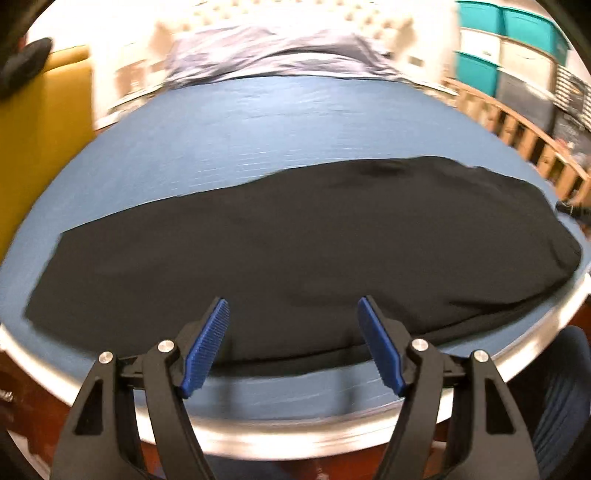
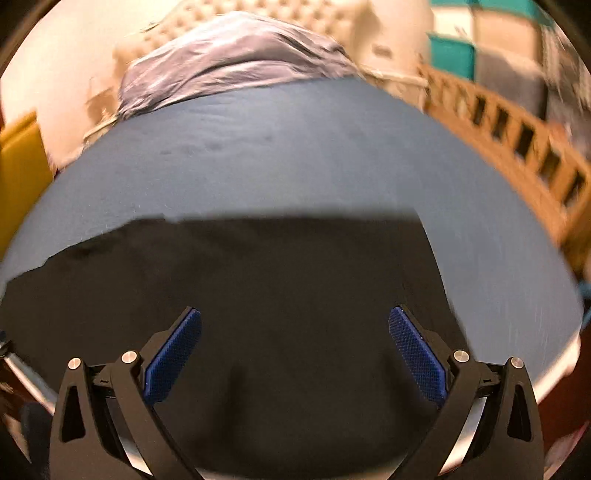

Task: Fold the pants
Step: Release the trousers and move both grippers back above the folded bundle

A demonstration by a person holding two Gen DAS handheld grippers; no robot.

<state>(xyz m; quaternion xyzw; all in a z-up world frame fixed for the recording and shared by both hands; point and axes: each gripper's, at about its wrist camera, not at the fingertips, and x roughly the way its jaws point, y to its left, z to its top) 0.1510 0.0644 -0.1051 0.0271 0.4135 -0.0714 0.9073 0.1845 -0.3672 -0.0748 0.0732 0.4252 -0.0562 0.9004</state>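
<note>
Left wrist view, one black pants (image 1: pixel 295 243) flat on blue table (image 1: pixel 221 140), left gripper (image 1: pixel 293 314) and right gripper (image 2: pixel 295 325) both spread, empty

A blue cloth (image 1: pixel 229 122) covers a table with a pale metal edge (image 1: pixel 295 439), while a rumpled grey sheet (image 1: pixel 273 55) lies heaped at its far side against a cream tufted headboard (image 1: pixel 295 14). A yellow chair (image 1: pixel 44 122) stands to the left. To the right, a slatted wooden rail (image 2: pixel 517 140) runs past stacked teal and white storage bins (image 1: pixel 506 48).
</note>
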